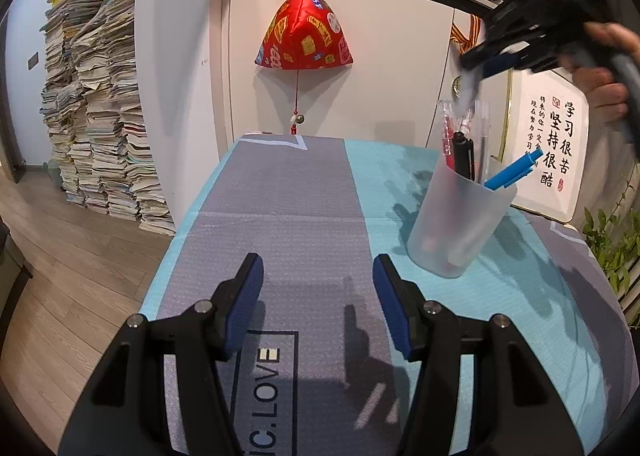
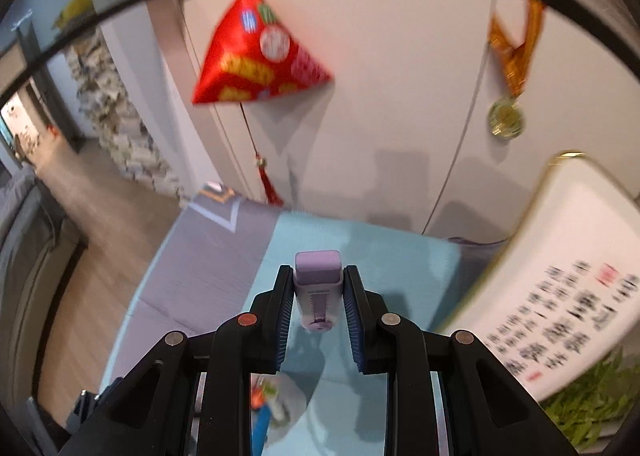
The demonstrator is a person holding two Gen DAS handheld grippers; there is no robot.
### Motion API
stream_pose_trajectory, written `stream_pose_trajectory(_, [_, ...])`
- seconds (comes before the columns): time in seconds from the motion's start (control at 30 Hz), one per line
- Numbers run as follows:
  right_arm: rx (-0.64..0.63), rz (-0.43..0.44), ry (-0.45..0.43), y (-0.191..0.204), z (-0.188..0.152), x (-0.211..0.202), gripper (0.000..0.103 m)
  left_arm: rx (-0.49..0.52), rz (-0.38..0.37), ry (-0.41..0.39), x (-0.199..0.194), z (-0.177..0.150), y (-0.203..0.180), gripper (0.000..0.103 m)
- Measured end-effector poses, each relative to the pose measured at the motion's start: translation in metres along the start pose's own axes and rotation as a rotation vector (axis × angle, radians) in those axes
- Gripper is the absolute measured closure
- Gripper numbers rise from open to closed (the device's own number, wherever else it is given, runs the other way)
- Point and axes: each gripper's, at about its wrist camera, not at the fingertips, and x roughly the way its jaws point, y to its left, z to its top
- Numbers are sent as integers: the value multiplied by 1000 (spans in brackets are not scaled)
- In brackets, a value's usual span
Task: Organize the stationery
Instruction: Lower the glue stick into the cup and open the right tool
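My right gripper (image 2: 318, 276) is shut on a small lilac eraser case (image 2: 318, 290), which stands upright between the blue pads with its top poking past the fingertips. In the left wrist view that right gripper (image 1: 470, 71) is blurred and high at the upper right, held by a hand (image 1: 608, 67), with the pale case (image 1: 467, 89) above the frosted pen cup (image 1: 460, 223). The cup holds a blue pen (image 1: 516, 171), a black pen (image 1: 462, 153) and several clear ones. My left gripper (image 1: 318, 268) is open and empty, low over the grey and teal table mat (image 1: 288, 195), left of the cup.
A framed calligraphy board (image 1: 556, 143) leans behind the cup. A red hanging ornament (image 1: 304, 31) is on the white cabinet past the table's far edge. Stacked papers (image 1: 100, 115) stand on the floor at left. A green plant (image 1: 612, 244) is at the right edge.
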Motion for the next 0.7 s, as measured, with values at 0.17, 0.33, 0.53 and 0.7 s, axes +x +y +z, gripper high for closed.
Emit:
stream_pose_trajectory(0.17, [-10, 35, -61, 9, -21, -49, 77, 2, 6, -4, 0, -1, 0, 48])
stream_pose_trajectory(0.33, [-24, 55, -81, 22, -46, -76, 77, 2, 9, 1, 0, -2, 0, 48])
stream_pose_trajectory(0.53, [-19, 45, -119, 37, -73, -80, 77, -3, -3, -27, -5, -3, 0, 48])
stream_pose_trajectory(0.7, [-22, 19, -129, 51, -89, -73, 77, 4, -8, -42, -7, -3, -2, 46])
